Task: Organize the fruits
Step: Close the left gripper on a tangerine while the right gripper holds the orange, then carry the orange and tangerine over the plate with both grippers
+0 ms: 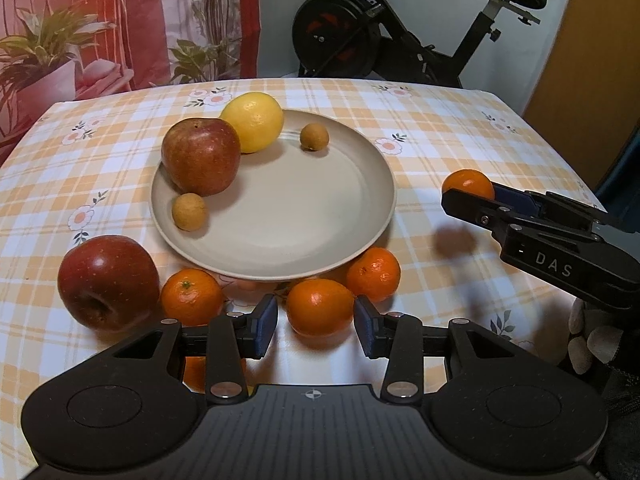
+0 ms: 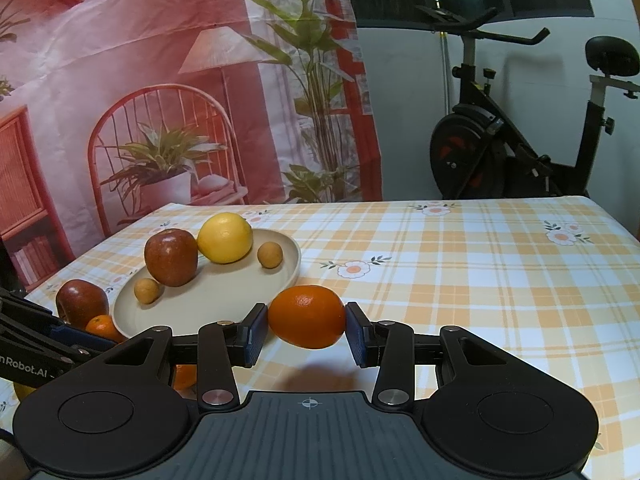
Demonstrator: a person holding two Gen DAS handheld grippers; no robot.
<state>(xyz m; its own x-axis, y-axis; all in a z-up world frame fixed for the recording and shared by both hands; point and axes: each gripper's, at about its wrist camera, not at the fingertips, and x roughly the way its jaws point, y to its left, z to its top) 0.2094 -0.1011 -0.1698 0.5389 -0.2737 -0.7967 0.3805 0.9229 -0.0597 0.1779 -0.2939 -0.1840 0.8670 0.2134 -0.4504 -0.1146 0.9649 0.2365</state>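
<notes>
1. An orange (image 2: 306,316) is pinched between the blue pads (image 2: 256,334) of the right gripper (image 2: 306,334), held clear of the checked tablecloth (image 2: 480,300), with its shadow seen on the cloth below.
2. In the left wrist view, the same right gripper (image 1: 470,196) is seen entering from 3 o'clock, with the held orange (image 1: 469,184) gripped at its tip, well apart from the plate's edge.
3. The left gripper (image 1: 316,326) is seen spread wide, its pads (image 1: 266,326) set to either side of a second orange (image 1: 320,306) that rests on the cloth; contact with the fruit cannot be told.
4. Two more oranges are found on the cloth by the plate's near rim: one (image 1: 191,298) at 7 o'clock of the plate and one (image 1: 374,274) at 5 o'clock.
5. A dark red apple (image 1: 108,282) is laid on the cloth just beside the 7 o'clock orange, outside the plate.
6. A beige plate (image 1: 288,216) is placed at the table's middle, and four fruits are held on it: an apple (image 1: 200,156) at 10 o'clock, a lemon (image 1: 254,122) at 11 o'clock touching that apple, a small brown fruit (image 1: 315,137) at 12 o'clock, and another (image 1: 189,212) at 8 o'clock.
7. Behind the table, a printed backdrop (image 2: 160,80) and an exercise bike (image 2: 520,140) are seen.
</notes>
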